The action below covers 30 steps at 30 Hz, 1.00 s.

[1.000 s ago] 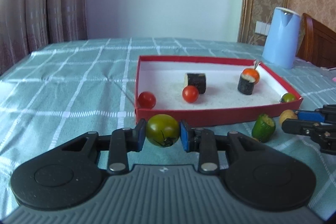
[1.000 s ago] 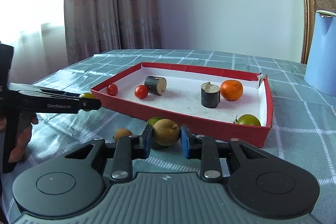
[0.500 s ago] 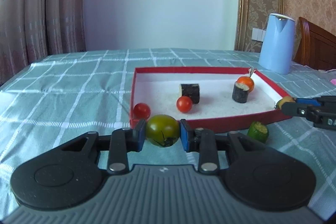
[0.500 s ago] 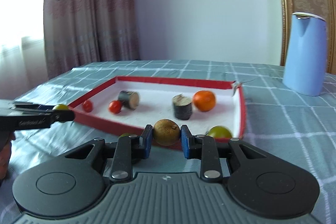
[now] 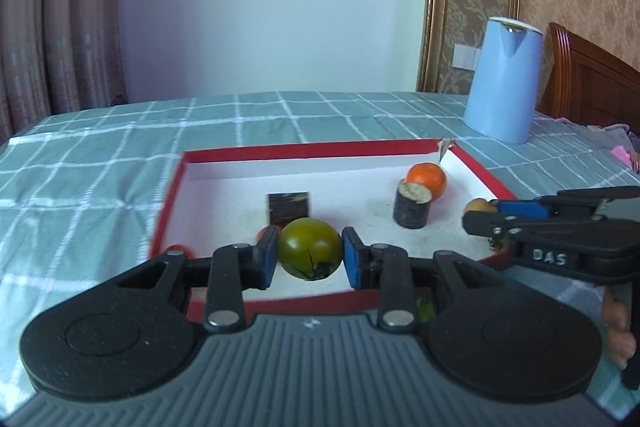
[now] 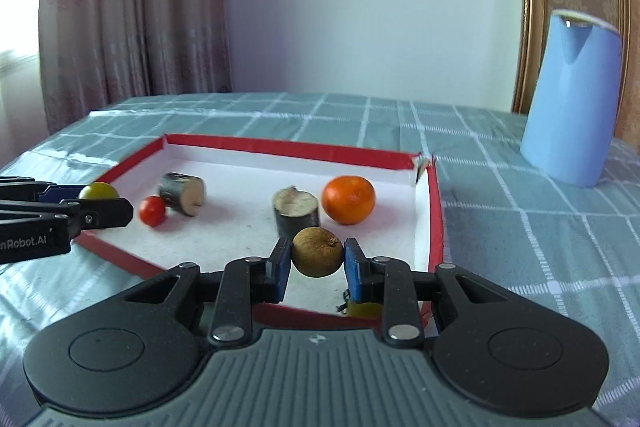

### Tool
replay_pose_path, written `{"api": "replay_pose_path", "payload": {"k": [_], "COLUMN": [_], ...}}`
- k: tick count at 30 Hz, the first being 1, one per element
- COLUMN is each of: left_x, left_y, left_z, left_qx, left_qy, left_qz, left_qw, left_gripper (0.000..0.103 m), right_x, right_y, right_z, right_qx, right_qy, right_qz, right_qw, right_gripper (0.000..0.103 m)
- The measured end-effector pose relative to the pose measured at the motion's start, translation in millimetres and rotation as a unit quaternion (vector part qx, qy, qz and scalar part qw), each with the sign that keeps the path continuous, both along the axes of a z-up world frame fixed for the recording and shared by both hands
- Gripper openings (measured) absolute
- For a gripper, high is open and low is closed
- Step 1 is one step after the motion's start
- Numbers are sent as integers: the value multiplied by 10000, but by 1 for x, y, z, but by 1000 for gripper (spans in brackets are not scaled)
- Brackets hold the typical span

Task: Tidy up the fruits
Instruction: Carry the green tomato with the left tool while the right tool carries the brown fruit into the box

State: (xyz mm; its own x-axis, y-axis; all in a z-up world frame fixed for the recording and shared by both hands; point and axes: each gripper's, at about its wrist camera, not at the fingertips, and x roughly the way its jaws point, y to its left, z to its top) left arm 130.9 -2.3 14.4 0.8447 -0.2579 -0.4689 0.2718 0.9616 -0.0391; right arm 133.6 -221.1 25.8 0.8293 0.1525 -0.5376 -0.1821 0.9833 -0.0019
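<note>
Tools carried over the red tray since a second ago (left clamped on green tomato, right on brown fruit), ready for dropping.

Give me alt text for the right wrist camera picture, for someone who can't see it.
The right gripper holds a small brown fruit over a red-rimmed tray containing an orange, a cherry tomato and two dark cut cylinders. At left, the left gripper holds a green tomato; a blue jug stands behind on the checked cloth.
</note>
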Motion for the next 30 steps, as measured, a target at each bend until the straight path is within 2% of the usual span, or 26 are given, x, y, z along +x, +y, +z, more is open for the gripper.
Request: {"api": "replay_pose_path", "payload": {"k": [7,14,30], "left_x": [34,51,63], "left_y": [-27,-38,-38], "left_z": [-10,-19,-24], "left_qx": [105,223,155], "left_qy": [339,477,628], "left_qz": [-30,43,245], "left_qw": [9994,9986,9976], "left_gripper": [30,31,32], "right_x": [21,33,39], "right_y": [2,4,2], "right_z": [-9,-14,-16], "right_qx": [-220,-276,-216], "right_qy": [164,271,311], "right_qz": [-112,-142,-206], "right_qw": [9996,9992,9991], "right_gripper": [28,28,28]}}
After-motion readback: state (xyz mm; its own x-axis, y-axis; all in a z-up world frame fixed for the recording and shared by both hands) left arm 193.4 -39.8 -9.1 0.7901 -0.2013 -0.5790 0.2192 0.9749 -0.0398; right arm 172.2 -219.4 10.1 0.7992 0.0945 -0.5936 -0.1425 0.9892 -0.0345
